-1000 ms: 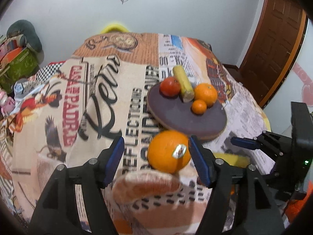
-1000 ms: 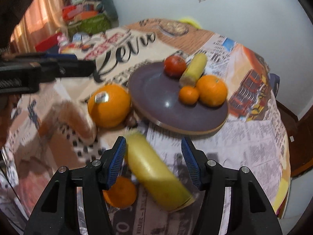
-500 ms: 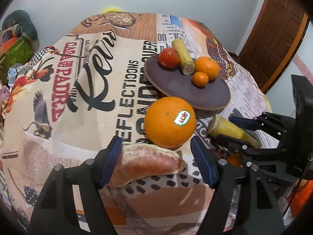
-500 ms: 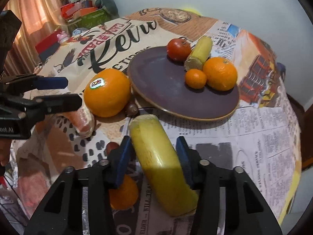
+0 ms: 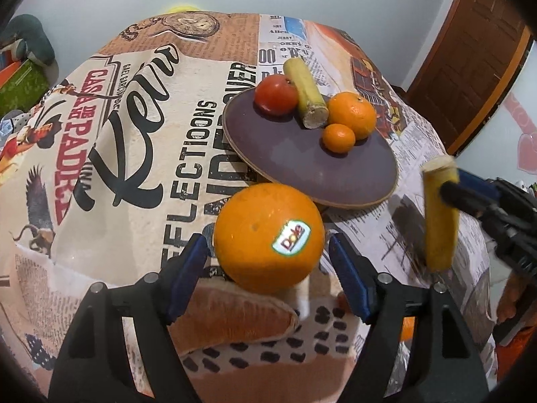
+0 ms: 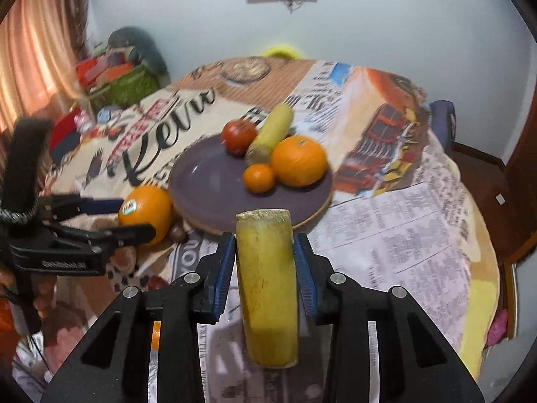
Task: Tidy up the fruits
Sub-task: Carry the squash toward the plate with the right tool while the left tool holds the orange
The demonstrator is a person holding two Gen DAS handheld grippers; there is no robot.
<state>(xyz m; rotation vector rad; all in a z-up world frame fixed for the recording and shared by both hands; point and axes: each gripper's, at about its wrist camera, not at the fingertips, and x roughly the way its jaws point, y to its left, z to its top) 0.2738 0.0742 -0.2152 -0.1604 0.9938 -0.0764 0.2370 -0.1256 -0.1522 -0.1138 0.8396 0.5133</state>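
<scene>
Plate (image 5: 302,168) (four fruits aboard) behind stickered orange (image 5: 268,236)

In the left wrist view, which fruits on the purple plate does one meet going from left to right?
tomato → yellow stick → small orange → bigger orange

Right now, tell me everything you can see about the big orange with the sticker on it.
The big orange is round, bright and finely dimpled, with an oval Dole sticker on its side. It sits on the printed tablecloth just in front of the purple plate, not on it. The left gripper straddles it, open; its blue pads show no clear contact.
</scene>
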